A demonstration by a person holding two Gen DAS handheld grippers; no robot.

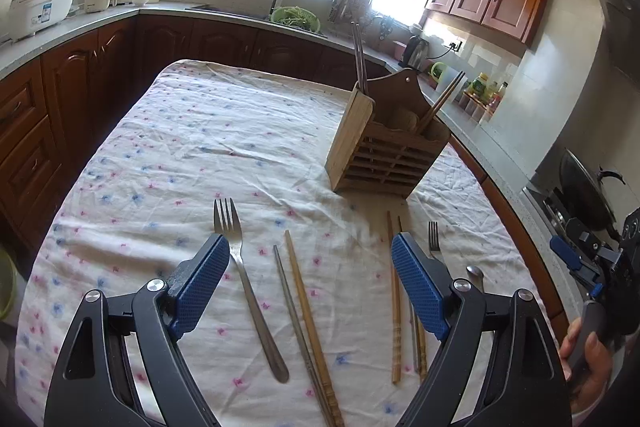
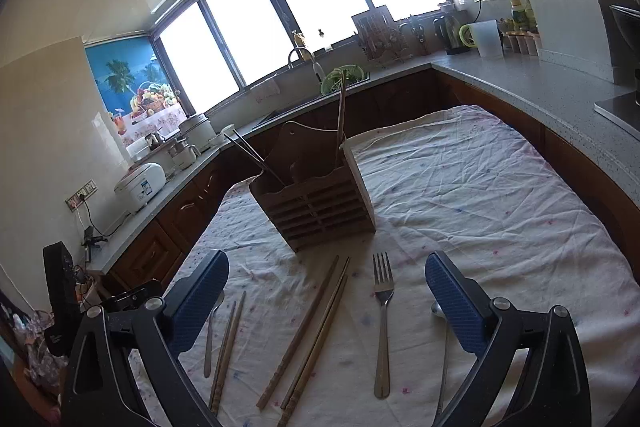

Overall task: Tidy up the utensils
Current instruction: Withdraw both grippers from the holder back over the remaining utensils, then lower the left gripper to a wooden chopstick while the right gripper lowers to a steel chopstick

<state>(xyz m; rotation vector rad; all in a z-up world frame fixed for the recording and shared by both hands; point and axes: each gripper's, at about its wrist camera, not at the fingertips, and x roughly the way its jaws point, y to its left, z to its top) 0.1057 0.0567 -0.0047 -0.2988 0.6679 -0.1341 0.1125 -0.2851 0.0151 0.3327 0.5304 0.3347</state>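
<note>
A wooden utensil holder (image 1: 384, 151) stands on the floral tablecloth (image 1: 208, 147), with chopsticks upright in it; it also shows in the right wrist view (image 2: 320, 203). In the left wrist view a fork (image 1: 248, 291), a metal and a wooden chopstick (image 1: 308, 323), more chopsticks (image 1: 396, 299), a second fork (image 1: 434, 245) and a spoon (image 1: 476, 275) lie on the cloth. My left gripper (image 1: 310, 247) is open and empty above them. My right gripper (image 2: 326, 265) is open and empty over chopsticks (image 2: 316, 327), a fork (image 2: 383, 319) and a spoon (image 2: 438, 311).
Kitchen counters (image 1: 80, 23) wrap around the table, with a rice cooker (image 1: 38, 9), a sink with a green colander (image 1: 296, 19), a kettle (image 1: 416, 51) and a wok (image 1: 584, 191) on the stove at right. The right gripper's body (image 1: 592, 263) shows at the table's right edge.
</note>
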